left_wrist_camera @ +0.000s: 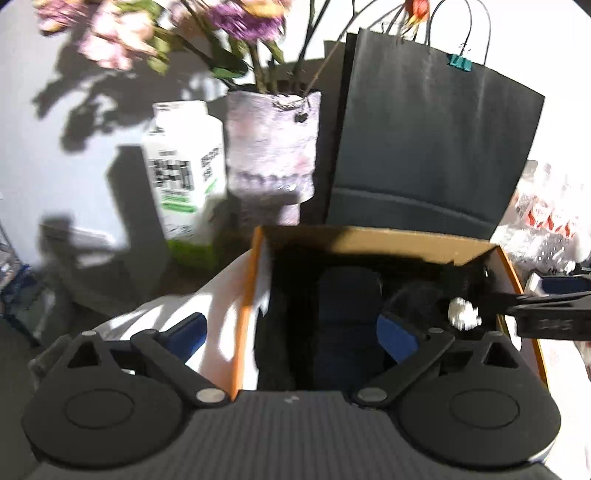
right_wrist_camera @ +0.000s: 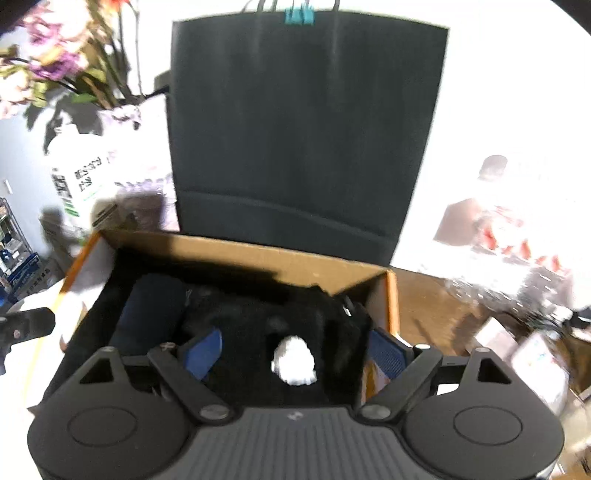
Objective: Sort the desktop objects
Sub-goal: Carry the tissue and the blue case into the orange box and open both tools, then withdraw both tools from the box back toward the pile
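Inside the orange-edged cardboard box [right_wrist_camera: 236, 254], contents read poorly: a dark fabric mass [right_wrist_camera: 295, 317] with a small white patch [right_wrist_camera: 294, 360] and a navy item [right_wrist_camera: 151, 306], none identifiable through blur and shadow. Left gripper [left_wrist_camera: 291, 334]: jaws wide apart, straddling the box's left wall, nothing between the pads. Right gripper [right_wrist_camera: 293, 350]: jaws spread over the dark mass, not pressing it. Black paper bag [right_wrist_camera: 303, 129] with teal clip [right_wrist_camera: 299, 16] stands behind the box. Left view alone shows the white bottle [left_wrist_camera: 184, 170] and vase [left_wrist_camera: 271, 147] fairly clearly; right view alone shows overexposed clutter [right_wrist_camera: 517, 258] at right, unreadable.
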`<state>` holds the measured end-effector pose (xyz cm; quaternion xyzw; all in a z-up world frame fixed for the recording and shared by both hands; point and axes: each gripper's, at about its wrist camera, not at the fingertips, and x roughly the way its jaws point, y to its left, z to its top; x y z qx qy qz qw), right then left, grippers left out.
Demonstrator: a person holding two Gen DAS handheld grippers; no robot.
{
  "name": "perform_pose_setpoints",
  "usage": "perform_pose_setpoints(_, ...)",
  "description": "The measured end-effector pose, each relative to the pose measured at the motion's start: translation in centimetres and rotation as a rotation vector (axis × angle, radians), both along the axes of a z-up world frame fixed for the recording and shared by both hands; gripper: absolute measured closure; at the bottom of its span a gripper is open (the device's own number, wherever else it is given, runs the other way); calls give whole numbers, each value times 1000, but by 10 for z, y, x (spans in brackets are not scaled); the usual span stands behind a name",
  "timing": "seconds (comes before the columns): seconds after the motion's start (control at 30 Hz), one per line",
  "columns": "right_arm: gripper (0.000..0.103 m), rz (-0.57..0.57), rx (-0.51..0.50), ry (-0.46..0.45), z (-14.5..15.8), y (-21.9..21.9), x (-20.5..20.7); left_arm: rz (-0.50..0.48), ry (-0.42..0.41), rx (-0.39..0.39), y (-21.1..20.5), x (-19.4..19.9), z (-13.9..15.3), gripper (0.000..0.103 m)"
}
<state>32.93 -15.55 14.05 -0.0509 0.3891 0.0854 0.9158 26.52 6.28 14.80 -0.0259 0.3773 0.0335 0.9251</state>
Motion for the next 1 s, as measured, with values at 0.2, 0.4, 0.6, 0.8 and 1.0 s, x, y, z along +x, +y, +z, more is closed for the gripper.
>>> perform_pose_setpoints(0.2,13,51,60,-109,13,-29,-111,-91,-53,15,-10,-108,-1,0)
perform_pose_setpoints(0.4,11,146,109,-215,-9,-56,-245,-202,-120,2,-25,-234,-28,0)
perform_pose_setpoints(0.6,9,111,146,-260,-54,-65,-351,-169,-156,-74,-37,-318,-70,0)
perform_pose_setpoints(0.8,9,107,133,-284,-106,-62,-416,-158,-161,-104,-50,-365,-104,0)
perform_pose_setpoints(1.0,10,128,92,-334,-118,-61,-436,-176,-221,-17,-65,-366,-107,0)
